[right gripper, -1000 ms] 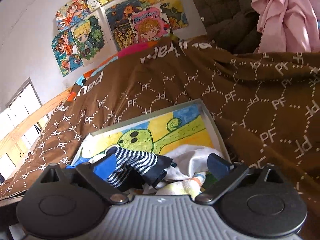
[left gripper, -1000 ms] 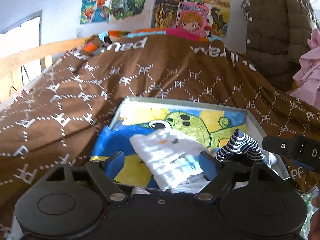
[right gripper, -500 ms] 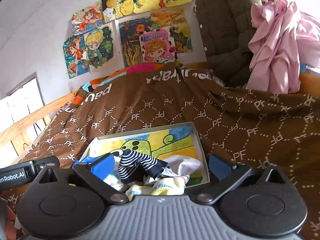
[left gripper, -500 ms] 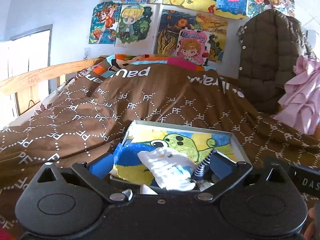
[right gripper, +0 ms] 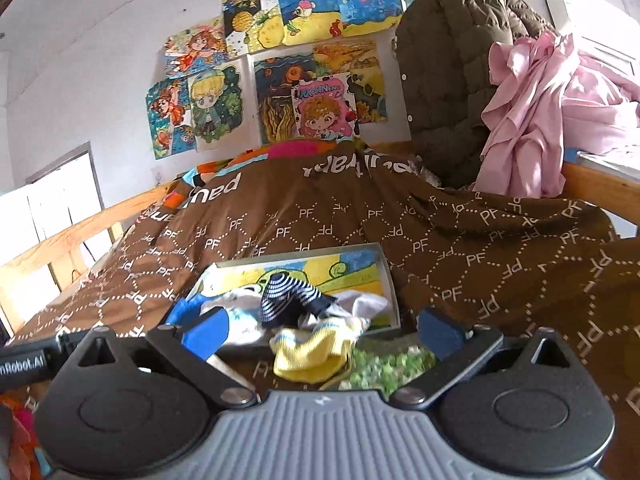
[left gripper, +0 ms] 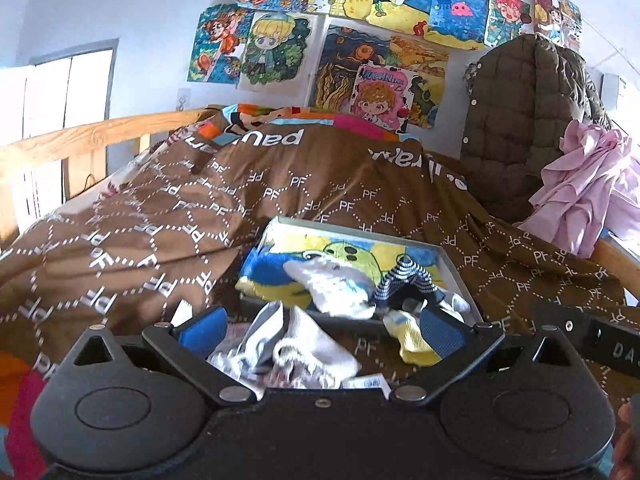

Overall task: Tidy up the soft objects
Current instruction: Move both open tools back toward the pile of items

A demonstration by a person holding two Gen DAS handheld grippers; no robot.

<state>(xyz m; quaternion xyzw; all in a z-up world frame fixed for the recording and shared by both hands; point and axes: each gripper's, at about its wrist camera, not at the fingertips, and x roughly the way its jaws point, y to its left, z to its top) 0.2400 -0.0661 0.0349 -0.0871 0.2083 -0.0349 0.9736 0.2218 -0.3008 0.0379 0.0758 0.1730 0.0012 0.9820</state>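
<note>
Socks lie nearest: a yellow sock [right gripper: 310,356] draped over the box's near rim, a striped sock [right gripper: 288,294] inside the shallow box [right gripper: 390,280] on the brown bedspread [right gripper: 460,240]. Both grippers, left [left gripper: 322,330] and right [right gripper: 320,326], hover with jaws apart, empty.

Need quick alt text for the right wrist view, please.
The open right gripper hangs over a yellow sock lying at the near edge of a shallow tray on a brown bedspread. A striped sock and white socks lie in the tray.
</note>
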